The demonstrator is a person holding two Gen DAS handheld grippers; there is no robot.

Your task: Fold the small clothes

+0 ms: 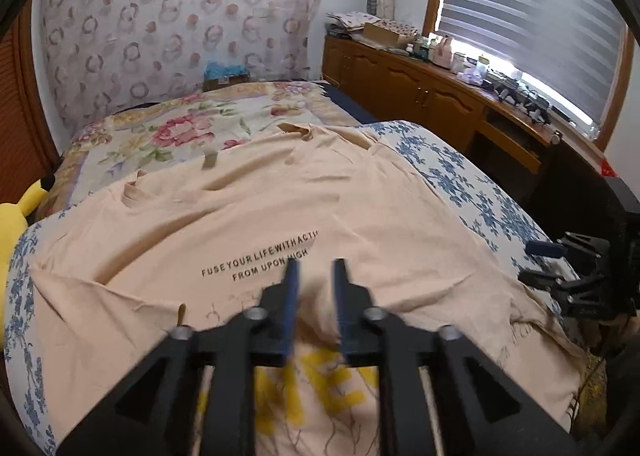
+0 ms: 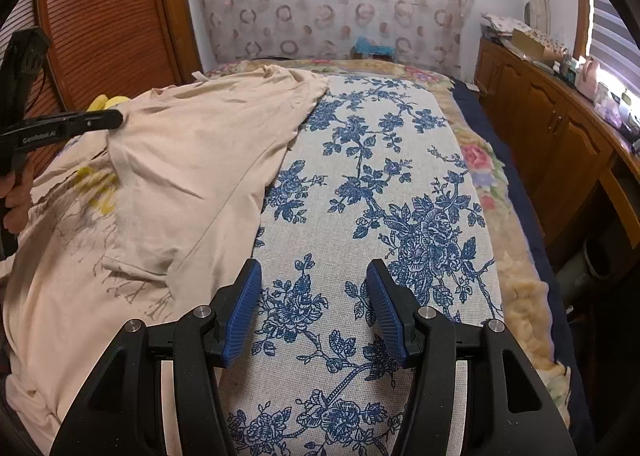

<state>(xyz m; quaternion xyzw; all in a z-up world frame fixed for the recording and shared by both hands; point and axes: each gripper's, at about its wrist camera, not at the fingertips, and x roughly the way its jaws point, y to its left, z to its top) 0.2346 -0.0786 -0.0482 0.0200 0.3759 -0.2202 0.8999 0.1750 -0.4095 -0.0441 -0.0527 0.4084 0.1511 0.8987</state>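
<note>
Reading: black print on the peach T-shirt (image 1: 248,208) says "FUSE YOUR LIFE WITH ACTI…" and "FROM UPON HIGH"; big yellow letters below it are half hidden.
Brand: "GenRobot.AI" on the left gripper (image 2: 114,118) arm, seen from the right wrist.
Shirt: spread over the blue-flowered cloth (image 2: 360,184) on the bed, toward nine o'clock of the right gripper (image 2: 314,304).
Left fingers: a narrow gap, no cloth pinched between them, blurred, hovering over the print.
Right fingers: about half apart, empty, above bare cloth beside the shirt's edge.
Around: yellow plush toy (image 1: 16,232) at nine o'clock; cluttered wooden desk (image 1: 432,84) under the blinds (image 1: 532,16) at two o'clock; floral blanket (image 1: 180,124) at twelve.
</note>
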